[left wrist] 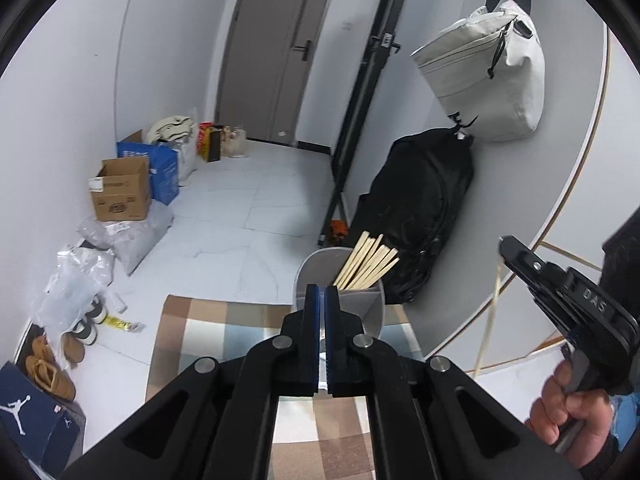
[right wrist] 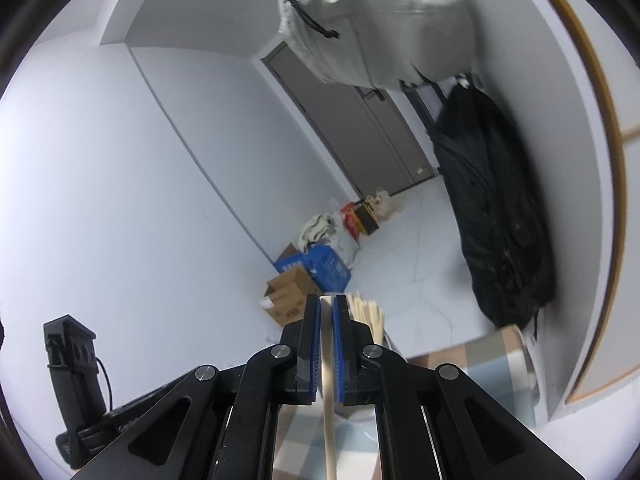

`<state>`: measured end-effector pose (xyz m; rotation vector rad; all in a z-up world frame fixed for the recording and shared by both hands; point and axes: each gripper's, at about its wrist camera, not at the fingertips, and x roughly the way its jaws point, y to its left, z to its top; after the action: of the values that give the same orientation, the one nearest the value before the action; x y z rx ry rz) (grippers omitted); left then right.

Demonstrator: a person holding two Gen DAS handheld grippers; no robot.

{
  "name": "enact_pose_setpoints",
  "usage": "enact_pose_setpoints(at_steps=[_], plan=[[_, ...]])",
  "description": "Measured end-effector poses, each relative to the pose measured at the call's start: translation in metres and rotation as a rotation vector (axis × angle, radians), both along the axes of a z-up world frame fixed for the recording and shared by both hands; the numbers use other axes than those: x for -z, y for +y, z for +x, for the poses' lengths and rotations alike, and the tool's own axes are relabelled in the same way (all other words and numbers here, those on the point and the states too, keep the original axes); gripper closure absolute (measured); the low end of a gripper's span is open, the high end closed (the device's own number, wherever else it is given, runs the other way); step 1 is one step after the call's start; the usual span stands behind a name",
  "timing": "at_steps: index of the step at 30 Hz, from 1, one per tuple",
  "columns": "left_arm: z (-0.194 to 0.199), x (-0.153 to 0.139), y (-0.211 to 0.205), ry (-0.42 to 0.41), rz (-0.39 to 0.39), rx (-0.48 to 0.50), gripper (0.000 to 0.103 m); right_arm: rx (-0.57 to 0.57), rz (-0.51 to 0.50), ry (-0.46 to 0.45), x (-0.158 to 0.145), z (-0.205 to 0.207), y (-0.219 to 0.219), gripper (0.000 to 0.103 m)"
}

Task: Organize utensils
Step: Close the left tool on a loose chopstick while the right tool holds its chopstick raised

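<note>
A grey divided utensil holder [left wrist: 370, 308] stands on a checked cloth [left wrist: 320, 432]; several pale wooden chopsticks [left wrist: 370, 262] lean in its right compartment. My left gripper [left wrist: 322, 298] is shut with nothing between its blue pads, just in front of the holder. My right gripper [left wrist: 505, 246] is at the right of the left wrist view, shut on one chopstick [left wrist: 487, 320] that hangs down. In the right wrist view the right gripper [right wrist: 327, 306] pinches that chopstick [right wrist: 329, 408], with the bundled chopsticks [right wrist: 368, 310] just beyond.
A black backpack [left wrist: 420, 216] and a light canvas bag [left wrist: 488, 76] hang on the wall to the right. Cardboard boxes [left wrist: 120, 190], plastic bags and shoes [left wrist: 52, 372] lie on the floor at left. A grey door [left wrist: 276, 52] is at the back.
</note>
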<state>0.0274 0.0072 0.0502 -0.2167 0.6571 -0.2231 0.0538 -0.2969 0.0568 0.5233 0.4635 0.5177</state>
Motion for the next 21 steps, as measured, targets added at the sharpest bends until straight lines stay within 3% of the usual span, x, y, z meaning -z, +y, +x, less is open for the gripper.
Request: enact_pose_setpoints(at_steps=[5, 7, 11, 14, 18, 21], plan=[[0.004, 0.010, 0.022, 0.017, -0.057, 0.010, 0.103, -0.026, -0.005, -0.016, -0.005, 0.006, 0.008, 0.098], [0.010, 0.035, 0.028, 0.102, -0.064, 0.001, 0.101, -0.035, -0.012, -0.017, 0.001, 0.006, 0.009, 0.098], [0.018, 0.099, 0.023, 0.294, -0.065, -0.008, 0.071, -0.040, -0.035, 0.016, 0.021, 0.006, 0.007, 0.098], [0.026, 0.138, 0.004, 0.410, -0.041, -0.003, 0.062, -0.034, -0.058, 0.044, 0.034, 0.008, 0.003, 0.098], [0.028, 0.177, -0.034, 0.538, -0.015, 0.010, 0.061, -0.021, -0.061, 0.075, 0.051, 0.009, -0.010, 0.098], [0.030, 0.191, -0.058, 0.572, 0.026, -0.001, 0.061, -0.007, -0.046, 0.087, 0.058, 0.009, -0.021, 0.098]])
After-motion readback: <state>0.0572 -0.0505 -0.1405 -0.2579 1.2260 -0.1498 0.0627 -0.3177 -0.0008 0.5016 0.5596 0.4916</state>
